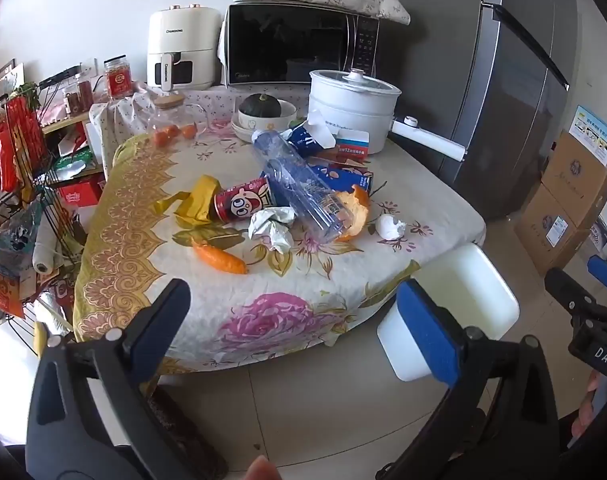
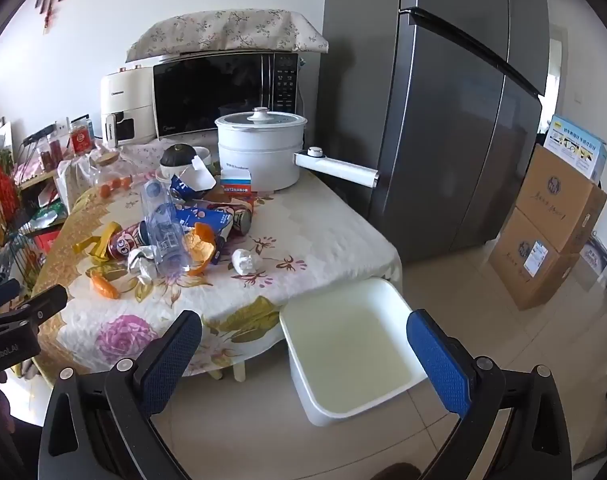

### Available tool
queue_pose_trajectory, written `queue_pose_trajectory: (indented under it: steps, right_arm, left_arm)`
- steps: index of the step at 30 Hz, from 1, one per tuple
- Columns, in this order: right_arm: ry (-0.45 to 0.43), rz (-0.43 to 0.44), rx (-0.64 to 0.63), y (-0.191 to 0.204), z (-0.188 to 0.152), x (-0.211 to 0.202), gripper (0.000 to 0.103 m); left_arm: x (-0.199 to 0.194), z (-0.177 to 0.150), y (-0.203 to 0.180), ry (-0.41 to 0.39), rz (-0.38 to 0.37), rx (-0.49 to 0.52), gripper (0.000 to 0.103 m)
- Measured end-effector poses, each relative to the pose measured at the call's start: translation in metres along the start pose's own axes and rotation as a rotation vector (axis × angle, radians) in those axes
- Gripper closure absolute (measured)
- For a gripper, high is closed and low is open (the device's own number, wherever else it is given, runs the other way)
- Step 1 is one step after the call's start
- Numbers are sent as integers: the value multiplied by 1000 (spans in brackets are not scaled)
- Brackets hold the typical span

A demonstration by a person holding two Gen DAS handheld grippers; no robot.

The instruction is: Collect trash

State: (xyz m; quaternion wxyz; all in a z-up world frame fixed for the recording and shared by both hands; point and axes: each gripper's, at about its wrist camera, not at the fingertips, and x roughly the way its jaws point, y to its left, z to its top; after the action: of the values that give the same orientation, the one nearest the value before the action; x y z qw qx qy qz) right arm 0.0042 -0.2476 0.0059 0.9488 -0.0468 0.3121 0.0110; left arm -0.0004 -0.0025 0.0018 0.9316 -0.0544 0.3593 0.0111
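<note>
Left gripper: released, jaws wide, nothing between them, off the table's near edge.
Right gripper: released, empty, above the bin.
Trash pile: mid-table; clear bottle lying across red can, crumpled paper, orange peel.
Eggshell: near the right edge.
White bin: on the floor, at the table's near right corner.

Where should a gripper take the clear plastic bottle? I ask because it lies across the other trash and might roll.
Grip the clear plastic bottle across its round body near the middle, coming down from above with a finger on each long side. It lies on its side, tilted over the red can and beside the orange peel, so its ends are crowded. This is a judgement.
</note>
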Motion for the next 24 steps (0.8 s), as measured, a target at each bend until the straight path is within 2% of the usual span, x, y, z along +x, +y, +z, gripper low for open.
queue_pose_trajectory:
  steps: [3, 6, 24]
  right_arm:
    - [32, 1, -12, 5, 6, 8, 0]
    - [-16, -7, -15, 9, 1, 1, 0]
    - [-29, 7, -26, 21, 0, 2, 0]
  left_arm:
    - [-5, 2, 4, -36, 3, 3, 0]
    - [-8, -3, 6, -57, 8, 18, 0]
    - [-4, -3, 5, -23, 17, 35, 0]
